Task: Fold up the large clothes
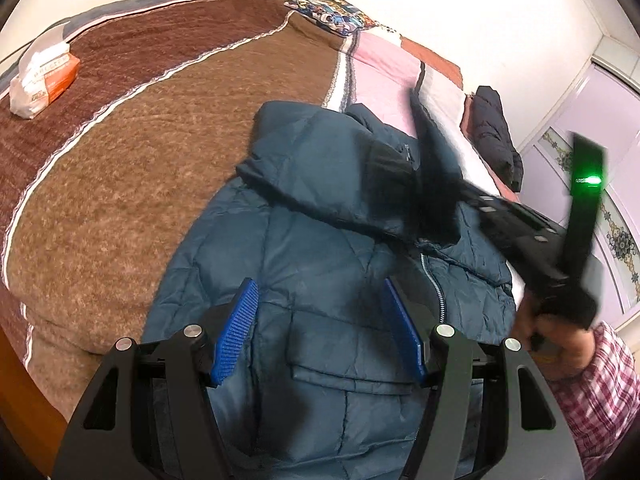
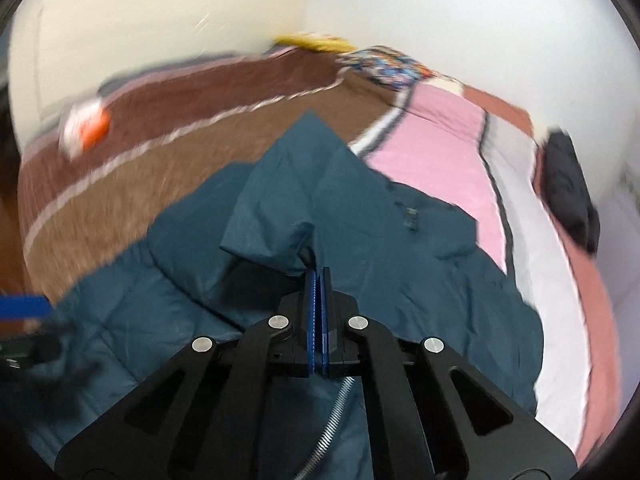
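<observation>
While clamped on a fold of the jacket [image 2: 280, 208] at frame centre, right gripper [image 2: 319, 280] with blue pads pressed together, a peak of teal fabric rising from the pinch. Heavy motion blur across the right wrist view, so judged mid-swing. Left gripper [image 1: 320, 332] low in its frame, fingers wide apart, nothing between them, hanging over the jacket front near the flap pocket [image 1: 352, 376] and zipper [image 1: 434, 284].

Jacket spread on the bed [image 1: 120, 160], filling centre and lower frame; hood or collar end toward upper centre, partly over the pink quilt [image 2: 436, 152].

Risks, as judged:
- Thin pinch on slick quilted shell; likely slip under a fast pull, fold dropped half-made.
- Body unpinned by the open left gripper; whole garment may drag instead of creasing.
- Puffy fill; folded part may spring back unless pressed.
- Crossing paths: right tool at right of the left view, close over the same cloth; possible knock between tools.
- Black garment [image 1: 496, 136] at upper right and white-orange pack [image 1: 44, 76] at upper left well apart; little snag risk.
</observation>
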`<state>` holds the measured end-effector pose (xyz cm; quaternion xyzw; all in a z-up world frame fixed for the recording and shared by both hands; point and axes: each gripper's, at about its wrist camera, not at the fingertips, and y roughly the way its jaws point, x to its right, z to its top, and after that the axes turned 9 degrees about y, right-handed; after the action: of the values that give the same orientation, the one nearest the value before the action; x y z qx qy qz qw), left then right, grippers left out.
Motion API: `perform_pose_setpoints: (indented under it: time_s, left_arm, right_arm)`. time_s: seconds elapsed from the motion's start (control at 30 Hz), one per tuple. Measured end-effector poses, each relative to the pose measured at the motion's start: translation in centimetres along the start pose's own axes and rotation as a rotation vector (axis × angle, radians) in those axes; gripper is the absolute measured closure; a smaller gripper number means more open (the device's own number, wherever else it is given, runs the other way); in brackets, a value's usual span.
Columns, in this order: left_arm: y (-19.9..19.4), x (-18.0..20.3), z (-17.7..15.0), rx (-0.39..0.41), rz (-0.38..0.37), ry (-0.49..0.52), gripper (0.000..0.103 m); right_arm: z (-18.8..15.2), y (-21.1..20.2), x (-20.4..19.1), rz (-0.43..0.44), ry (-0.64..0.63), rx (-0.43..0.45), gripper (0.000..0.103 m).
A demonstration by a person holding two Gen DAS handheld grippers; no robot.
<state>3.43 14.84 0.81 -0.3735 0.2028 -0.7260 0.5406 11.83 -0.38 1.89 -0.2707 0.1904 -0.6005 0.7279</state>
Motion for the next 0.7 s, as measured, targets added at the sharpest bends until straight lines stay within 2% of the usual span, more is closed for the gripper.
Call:
perform_pose_setpoints:
  time_s: [0.1,0.2,0.4,0.43,0.5,0.57,0.7]
  left_arm:
    - [0.1,0.8,0.2,-0.001,-0.001,0.022,0.040]
    - [0.4,1.6,0.5,-0.007,-0.004,0.037,0.040]
    - [1.1,3.7,1.1,-0.018,-0.004,0.084,0.040]
    - [1.2,4.1,1.2,-0.020,-0.002,0.098,0.040]
    - [1.3,4.7,1.4,-0.022,0.005,0.118,0.040]
    - [1.6,5.2,1.8,-0.029,0.016,0.133,0.040]
    - [2.4,5.7,3.0,-0.046,0.048,0.158,0.040]
  right_arm:
    - [-0.2,-2.1,4.2,0.008,0.169,0.009,0.100]
    - [-1.1,-3.1,7.6,0.004,0.301,-0.017,0.100]
    - [-4.0,-2.3,13.7,-0.018,0.476,-0.143,0.098]
    - [-4.6,-2.1,14.6,-0.010,0.512,-0.170,0.094]
    - [-5.4,-2.1,16.0,0.004,0.559,-0.194,0.063]
    - [-6.4,-2.5,17.6,0.011,0.618,-0.192,0.058]
    - [-7.5,-2.6,20.3,0.061,0.705,-0.209,0.057]
